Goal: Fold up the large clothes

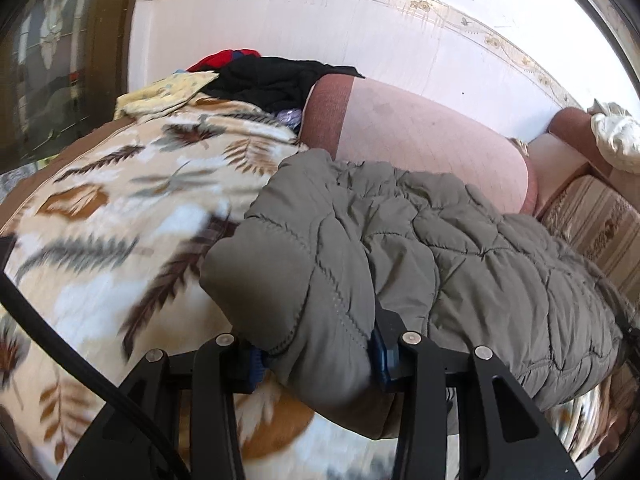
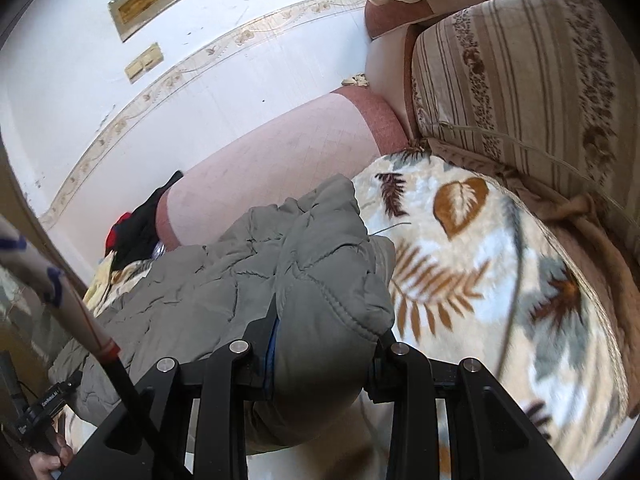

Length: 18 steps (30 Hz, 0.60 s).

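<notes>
Left gripper [image 1: 316,360]: jaws partly closed, pinching one end of the grey-green quilted padded jacket [image 1: 420,248].
Right gripper [image 2: 320,354]: jaws likewise partly closed, clamping a bunched edge at the opposite end.
Jacket position: hanging between both grippers, sagging onto the cream fleece blanket with brown leaf print [image 1: 120,208].
Long axis: running crosswise from one gripper to the other; both are gripping equally near.
Beyond: pink bolster cushion [image 1: 420,136] lying against the white wall; the fold appears to be heading that way.

left gripper [image 1: 318,354] jaws clamped on grey quilted jacket [image 1: 420,240] | over leaf-print blanket [image 1: 100,200] | pink bolster [image 1: 420,136] behind
</notes>
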Tool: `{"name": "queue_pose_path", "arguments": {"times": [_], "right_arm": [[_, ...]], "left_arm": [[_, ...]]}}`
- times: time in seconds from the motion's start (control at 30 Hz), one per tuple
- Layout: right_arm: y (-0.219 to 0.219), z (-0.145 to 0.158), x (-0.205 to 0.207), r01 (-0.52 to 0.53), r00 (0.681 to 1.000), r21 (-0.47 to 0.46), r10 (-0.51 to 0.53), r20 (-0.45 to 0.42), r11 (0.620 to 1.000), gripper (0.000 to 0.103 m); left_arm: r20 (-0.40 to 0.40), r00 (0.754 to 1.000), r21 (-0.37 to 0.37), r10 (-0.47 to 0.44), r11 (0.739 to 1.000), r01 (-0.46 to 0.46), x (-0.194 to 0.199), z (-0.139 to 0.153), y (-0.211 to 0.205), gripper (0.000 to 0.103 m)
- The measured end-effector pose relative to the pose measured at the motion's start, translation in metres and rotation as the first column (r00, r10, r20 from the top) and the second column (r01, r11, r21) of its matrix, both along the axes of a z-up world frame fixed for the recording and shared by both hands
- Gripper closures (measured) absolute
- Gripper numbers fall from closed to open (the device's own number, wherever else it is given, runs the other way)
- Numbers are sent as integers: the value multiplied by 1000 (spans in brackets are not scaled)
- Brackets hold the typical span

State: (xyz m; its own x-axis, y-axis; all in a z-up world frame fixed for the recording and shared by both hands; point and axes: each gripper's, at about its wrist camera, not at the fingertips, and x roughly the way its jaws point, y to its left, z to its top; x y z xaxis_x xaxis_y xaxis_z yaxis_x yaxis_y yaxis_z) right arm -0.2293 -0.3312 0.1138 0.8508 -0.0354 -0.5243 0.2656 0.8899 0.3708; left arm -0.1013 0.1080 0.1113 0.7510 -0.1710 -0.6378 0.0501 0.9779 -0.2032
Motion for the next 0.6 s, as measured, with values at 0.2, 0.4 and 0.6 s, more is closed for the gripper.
{"name": "queue_pose_path", "arguments": {"times": [0.2,0.4,0.6], "right_arm": [[-8,-38,-24,19,995,64,-12,-100,998,64],[-31,-56,-37,49,991,210,-21,-134,976,46],[-42,-51,-93,131,989,201,-115,-89,971,41]], "left_arm": [[-72,997,-6,14,1000,-15,-35,-31,10,54],[-130,991,-116,41,992,-56,-42,-37,33,41],[-37,991,-127,126,983,-130,-88,-22,56,39]]}}
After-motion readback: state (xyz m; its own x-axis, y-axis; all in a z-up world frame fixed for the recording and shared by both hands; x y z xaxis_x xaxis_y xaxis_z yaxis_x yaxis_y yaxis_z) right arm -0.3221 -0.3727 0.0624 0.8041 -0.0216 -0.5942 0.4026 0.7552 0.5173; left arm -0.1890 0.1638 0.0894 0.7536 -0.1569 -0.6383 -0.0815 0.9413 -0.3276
